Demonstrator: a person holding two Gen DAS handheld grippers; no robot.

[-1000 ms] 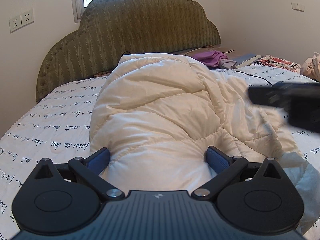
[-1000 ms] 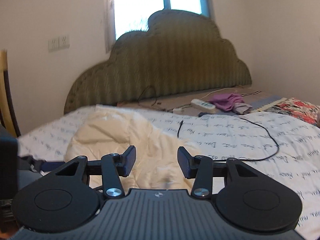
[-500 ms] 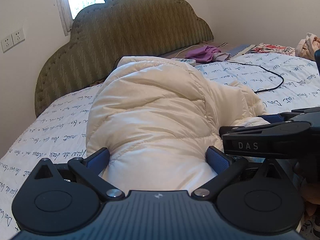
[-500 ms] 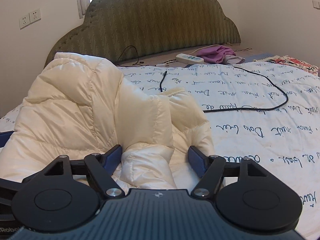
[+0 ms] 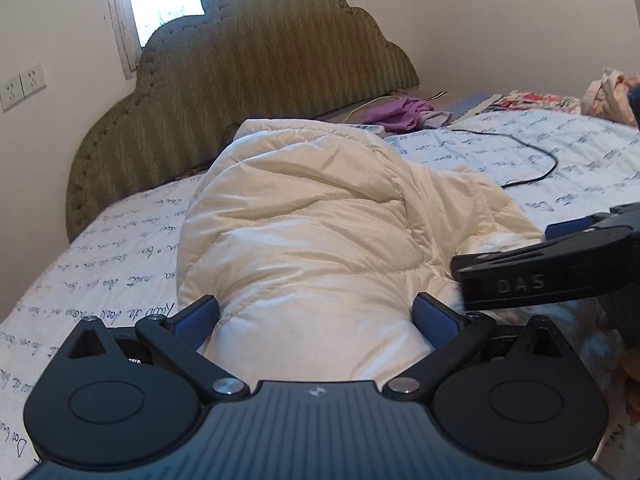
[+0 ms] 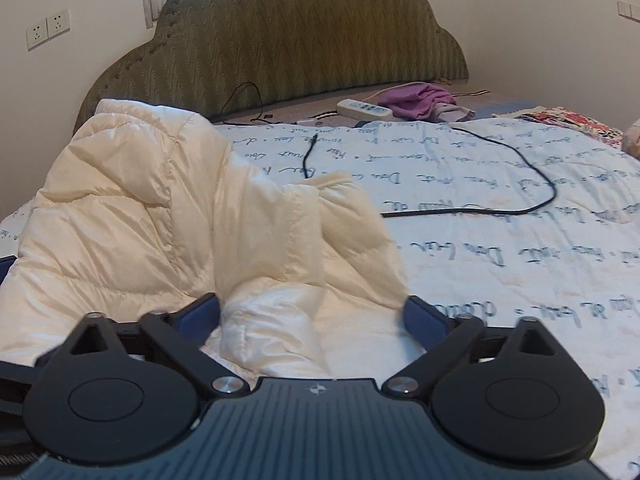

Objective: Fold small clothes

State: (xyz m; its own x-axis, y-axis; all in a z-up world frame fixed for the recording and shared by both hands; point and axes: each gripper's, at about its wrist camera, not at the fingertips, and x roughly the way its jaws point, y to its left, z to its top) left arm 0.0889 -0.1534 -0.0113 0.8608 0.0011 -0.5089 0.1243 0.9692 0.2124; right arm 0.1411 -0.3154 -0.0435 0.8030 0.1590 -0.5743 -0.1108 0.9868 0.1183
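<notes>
— Where's the jacket from where you stand?

— The cream puffer jacket (image 5: 312, 240) lies heaped on the bedsheet (image 6: 500, 248), straight ahead of both grippers. The left gripper (image 5: 316, 320) has its jaws spread wide, and the padded hem bulges up between the blue pads (image 5: 196, 320) without being pinched.

— And the other one?

— The right gripper (image 6: 314, 320) is spread wide too. A shiny white fold of the jacket sits between its fingers, with the crumpled sleeve just beyond them. Whether the pads actually touch the fabric, I can't quite tell from here.

— Are the two close together?

— Yes; the right gripper's body pokes in at the right of the left one, just beside the jacket's edge.

— Anything else on the bed?

— A black cable (image 6: 532, 176) loops across the sheet ahead and to the right of the right gripper. Farther off, by the green headboard (image 6: 304, 32), lie a white power strip (image 6: 364, 109) and a purple cloth (image 6: 416, 100).
</notes>
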